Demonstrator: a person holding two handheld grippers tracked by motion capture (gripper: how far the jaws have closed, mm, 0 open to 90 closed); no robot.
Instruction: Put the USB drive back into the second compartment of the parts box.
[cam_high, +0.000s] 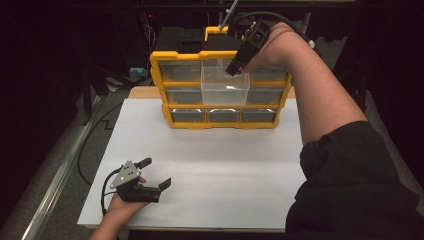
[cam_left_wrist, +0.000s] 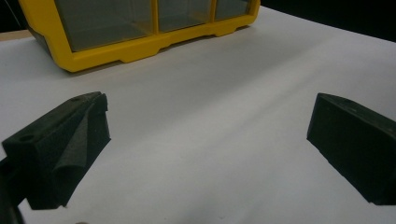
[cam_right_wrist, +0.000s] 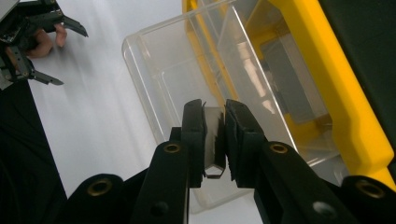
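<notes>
A yellow organizer (cam_high: 220, 125) with clear drawers stands upright at the back of the white table (cam_high: 210, 165). One clear drawer (cam_high: 225, 90) in its middle column is pulled out toward me. My right gripper (cam_high: 232, 70) hovers over that drawer's right rim, pointing down. In the right gripper view its jaws (cam_right_wrist: 215, 109) are shut on a small grey metal piece (cam_right_wrist: 215, 140) above the empty drawer (cam_right_wrist: 154, 70). My left gripper (cam_high: 156, 172) rests at the front left of the table, open, with bare table between its fingers (cam_left_wrist: 65, 144).
The organizer's yellow frame (cam_right_wrist: 327, 84) lies close to the right of the held piece. Its bottom row of drawers (cam_left_wrist: 112, 23) faces the left gripper across bare white table. A cable (cam_high: 90, 135) runs along the floor at left.
</notes>
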